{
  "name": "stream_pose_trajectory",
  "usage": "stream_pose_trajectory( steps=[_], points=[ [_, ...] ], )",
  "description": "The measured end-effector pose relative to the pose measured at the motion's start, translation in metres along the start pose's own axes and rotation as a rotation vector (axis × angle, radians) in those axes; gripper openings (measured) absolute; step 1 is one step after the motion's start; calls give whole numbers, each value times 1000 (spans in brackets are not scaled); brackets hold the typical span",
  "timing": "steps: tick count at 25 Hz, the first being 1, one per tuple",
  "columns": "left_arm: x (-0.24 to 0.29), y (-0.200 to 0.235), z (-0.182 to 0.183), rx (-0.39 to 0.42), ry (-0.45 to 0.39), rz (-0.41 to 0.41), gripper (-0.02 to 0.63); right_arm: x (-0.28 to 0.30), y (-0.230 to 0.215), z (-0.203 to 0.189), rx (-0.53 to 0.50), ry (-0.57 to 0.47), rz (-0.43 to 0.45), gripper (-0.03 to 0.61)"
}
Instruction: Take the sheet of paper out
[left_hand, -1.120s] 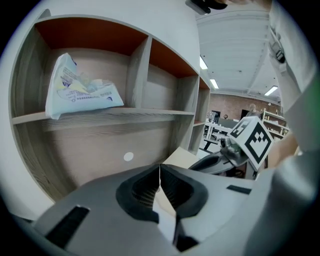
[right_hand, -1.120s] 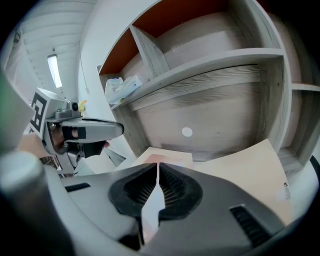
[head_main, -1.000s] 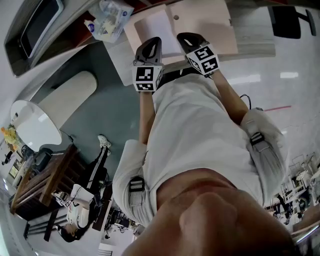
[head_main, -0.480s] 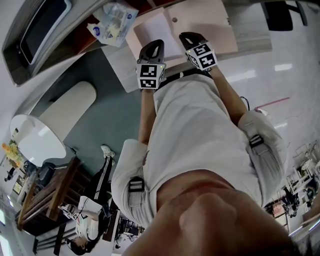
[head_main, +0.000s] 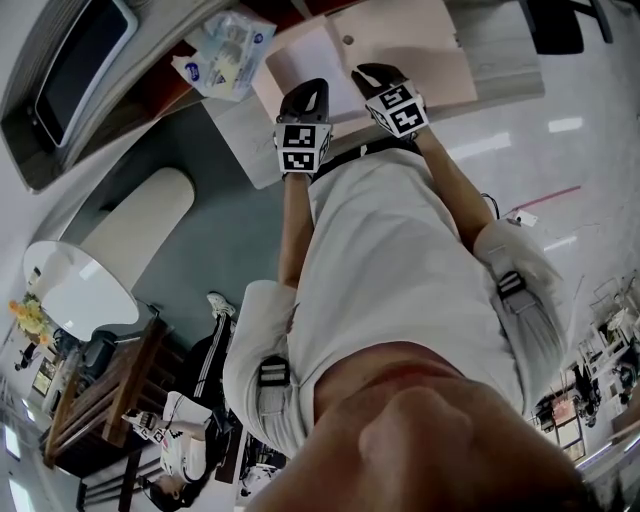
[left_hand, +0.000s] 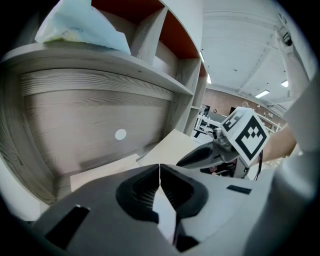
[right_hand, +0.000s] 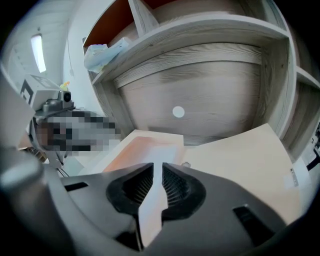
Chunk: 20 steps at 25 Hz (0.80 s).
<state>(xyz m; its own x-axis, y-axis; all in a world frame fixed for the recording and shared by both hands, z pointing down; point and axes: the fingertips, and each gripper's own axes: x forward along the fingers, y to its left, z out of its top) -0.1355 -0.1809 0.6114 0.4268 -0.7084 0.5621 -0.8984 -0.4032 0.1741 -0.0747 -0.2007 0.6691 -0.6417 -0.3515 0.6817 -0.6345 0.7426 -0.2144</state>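
Observation:
A white sheet of paper (head_main: 300, 60) lies on the open beige folder (head_main: 420, 50) on the desk under the shelf. My left gripper (head_main: 306, 95) holds the sheet's near edge. In the left gripper view its jaws (left_hand: 160, 172) are shut on the sheet (left_hand: 164, 212). My right gripper (head_main: 375, 75) is beside it on the right. Its jaws (right_hand: 162, 172) are opening. The sheet (right_hand: 151, 212) runs through the gap between them, and the pads stand off it. The folder's beige flap (right_hand: 240, 160) spreads to the right.
A wooden shelf unit (right_hand: 210, 85) with a round hole (right_hand: 178, 112) in its back panel closes off the desk behind the folder. A plastic bag (head_main: 225, 45) lies on the shelf at the left, beside a monitor (head_main: 80, 50). A white round table (head_main: 75, 285) stands on the floor.
Both grippers have sunk slightly toward the folder with the sheet. The right gripper's cube has shifted a little to the left in the head view.

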Motion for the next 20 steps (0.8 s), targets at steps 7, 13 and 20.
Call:
stream_pose_trajectory(
  steps=[7,13,20],
  points=[
    [13,0,-12,7,34,-28,23,18,-2,-13,9,39,-4,80],
    [23,1,-24,4,47,-37,23,30,-2,-19,10,58,-4,83],
    [32,1,-37,4,68,-52,23,47,-8,-29,21,79,-10,91]
  ],
)
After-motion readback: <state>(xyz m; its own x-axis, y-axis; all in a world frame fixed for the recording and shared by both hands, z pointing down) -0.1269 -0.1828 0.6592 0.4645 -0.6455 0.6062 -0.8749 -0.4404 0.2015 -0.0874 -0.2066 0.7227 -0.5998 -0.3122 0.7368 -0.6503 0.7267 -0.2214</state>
